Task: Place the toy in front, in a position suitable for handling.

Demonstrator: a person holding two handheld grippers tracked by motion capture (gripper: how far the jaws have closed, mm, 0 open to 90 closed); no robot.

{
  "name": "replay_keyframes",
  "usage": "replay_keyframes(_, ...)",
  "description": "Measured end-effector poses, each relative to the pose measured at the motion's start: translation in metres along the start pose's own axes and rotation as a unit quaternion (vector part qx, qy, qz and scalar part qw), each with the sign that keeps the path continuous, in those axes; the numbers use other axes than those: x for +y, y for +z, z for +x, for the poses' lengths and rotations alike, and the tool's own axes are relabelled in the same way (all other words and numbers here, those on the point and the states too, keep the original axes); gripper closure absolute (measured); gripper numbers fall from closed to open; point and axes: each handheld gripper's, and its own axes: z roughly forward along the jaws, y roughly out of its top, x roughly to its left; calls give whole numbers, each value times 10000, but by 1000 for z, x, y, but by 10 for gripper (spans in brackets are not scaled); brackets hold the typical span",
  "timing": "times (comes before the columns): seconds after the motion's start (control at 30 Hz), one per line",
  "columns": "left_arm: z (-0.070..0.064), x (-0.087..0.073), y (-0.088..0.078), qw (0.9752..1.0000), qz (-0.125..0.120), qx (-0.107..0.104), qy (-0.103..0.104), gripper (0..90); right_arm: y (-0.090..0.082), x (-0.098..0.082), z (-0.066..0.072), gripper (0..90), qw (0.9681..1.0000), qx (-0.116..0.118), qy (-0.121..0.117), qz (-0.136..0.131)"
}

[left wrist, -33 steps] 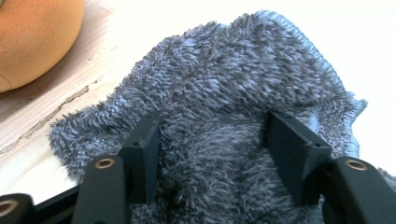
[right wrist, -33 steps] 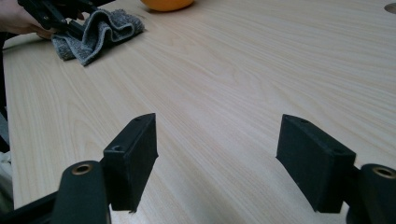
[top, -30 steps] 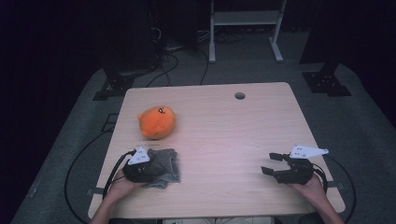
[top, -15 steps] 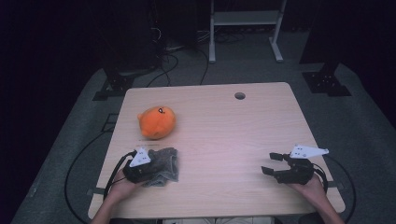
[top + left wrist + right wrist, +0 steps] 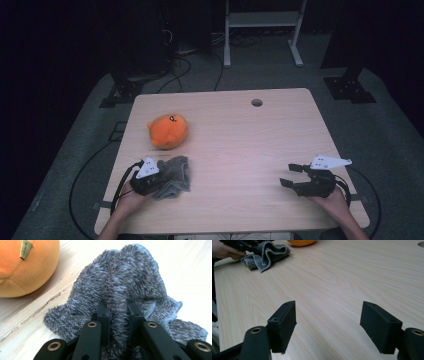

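Your bench [image 5: 240, 145] is a pale wood-grain top with one round cable hole [image 5: 257, 102] near its far edge, standing on grey carpet in a dark room. Behind it you have a white metal frame [image 5: 262, 30] and loose cables on the floor.

On the bench there are two things: one grey fluffy cloth [image 5: 175, 176] and one orange plush toy [image 5: 168, 131]. The cloth lies crumpled near your front left corner, and the toy sits just beyond it, close by but not touching.

You hold two grippers. Your left gripper [image 5: 159, 182] is down at the cloth; its fingers [image 5: 103, 315] have just been closing and now pinch a raised fold of the cloth [image 5: 120, 290] between them. Your right gripper [image 5: 291, 174] sits low over bare wood near the front right corner, well apart from the cloth, with its fingers [image 5: 283, 325] spread wide and nothing between them.
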Motion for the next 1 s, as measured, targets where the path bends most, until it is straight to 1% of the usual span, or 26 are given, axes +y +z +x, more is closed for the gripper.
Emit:
replay_keyframes(0.17,-3,3,1,10000,-46,-58,21,768,0,0,0,279,10000,9,-10,5)
replay_keyframes(0.3,-5,9,1,9999,-82,-106,91,768,0,0,0,280,10000,17,-15,3)
replay_keyframes(0.5,-11,19,3,9994,-209,-226,128,768,0,1,0,280,10000,25,-26,-13)
replay_keyframes(0.63,-16,28,4,9989,-271,-323,206,768,0,1,0,282,10000,31,-22,-25)
replay_keyframes(0.83,-28,47,14,9973,-374,-511,377,767,-2,1,1,283,9999,65,-31,-91)
replay_keyframes(1.0,-41,66,29,9948,-484,-734,522,766,-8,1,-2,283,9998,55,-10,-216)
